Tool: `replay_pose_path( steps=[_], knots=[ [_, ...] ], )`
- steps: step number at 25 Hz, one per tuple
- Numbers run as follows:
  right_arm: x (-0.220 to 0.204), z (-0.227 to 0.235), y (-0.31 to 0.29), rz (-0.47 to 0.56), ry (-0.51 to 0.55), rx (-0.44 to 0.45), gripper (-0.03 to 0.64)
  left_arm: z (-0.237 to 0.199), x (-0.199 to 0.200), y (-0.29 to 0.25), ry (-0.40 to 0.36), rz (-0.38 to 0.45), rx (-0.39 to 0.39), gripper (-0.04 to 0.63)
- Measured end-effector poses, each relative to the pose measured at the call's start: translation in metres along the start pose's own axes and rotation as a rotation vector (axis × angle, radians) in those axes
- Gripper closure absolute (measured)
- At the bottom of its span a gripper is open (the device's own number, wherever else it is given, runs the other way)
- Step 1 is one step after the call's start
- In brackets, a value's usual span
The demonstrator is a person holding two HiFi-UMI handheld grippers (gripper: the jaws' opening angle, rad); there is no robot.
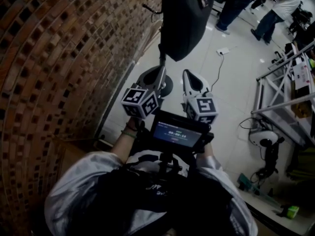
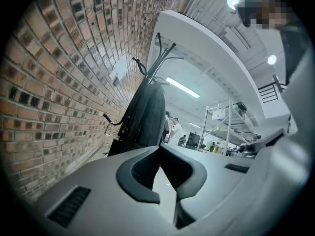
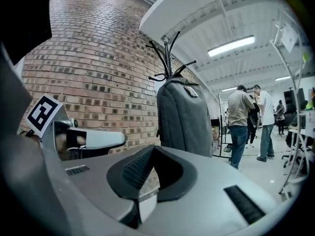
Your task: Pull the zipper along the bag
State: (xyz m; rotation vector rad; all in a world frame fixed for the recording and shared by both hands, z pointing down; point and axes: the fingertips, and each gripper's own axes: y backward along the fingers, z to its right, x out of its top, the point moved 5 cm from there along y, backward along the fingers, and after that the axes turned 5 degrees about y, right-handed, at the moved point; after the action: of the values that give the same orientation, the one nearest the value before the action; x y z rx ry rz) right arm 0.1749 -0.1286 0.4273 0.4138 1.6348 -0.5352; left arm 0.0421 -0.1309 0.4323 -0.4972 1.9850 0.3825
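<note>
One dark bag is seen hung upright on a coat rack, close beside the brick wall and clear of the floor. Its zipper cannot be made out with certainty in any view, so the slider's place is not known. The bag is touched by neither pair of tongs. The left tongs and the right tongs are both clenched tip to tip with nothing between them, and are held side by side short of the bag.

Trouble is most to be expected from the bag being free to swing. If the slider is pulled while the fabric is not steadied by the other tongs, the bag may be dragged round or lifted off its hook, and the zipper may be jammed. The small, dark pull may also be missed, or slipped off if it is pinched only at its edge.

Both tongs are pointed roughly level at the bag and held out before the person's chest, with their marker cubes nearest the body.
</note>
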Motion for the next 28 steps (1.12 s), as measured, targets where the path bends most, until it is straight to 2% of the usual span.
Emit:
replay_pose_path(
  steps=[6,12,22,28],
  knots=[
    [0.001,-0.006,0.018,0.034,-0.020,0.062,0.611,0.029,-0.007,0.016,-0.022,0.040,0.026,0.589],
    [0.004,-0.018,0.027,0.061,-0.061,0.101,0.611,0.041,0.001,0.028,-0.084,0.082,0.044,0.588],
    [0.008,-0.031,0.025,0.089,-0.081,0.141,0.611,0.038,-0.002,0.042,-0.082,0.046,0.094,0.588],
    [0.009,-0.033,0.025,0.088,-0.083,0.149,0.611,0.038,0.003,0.043,-0.086,0.054,0.104,0.588]
  ],
)
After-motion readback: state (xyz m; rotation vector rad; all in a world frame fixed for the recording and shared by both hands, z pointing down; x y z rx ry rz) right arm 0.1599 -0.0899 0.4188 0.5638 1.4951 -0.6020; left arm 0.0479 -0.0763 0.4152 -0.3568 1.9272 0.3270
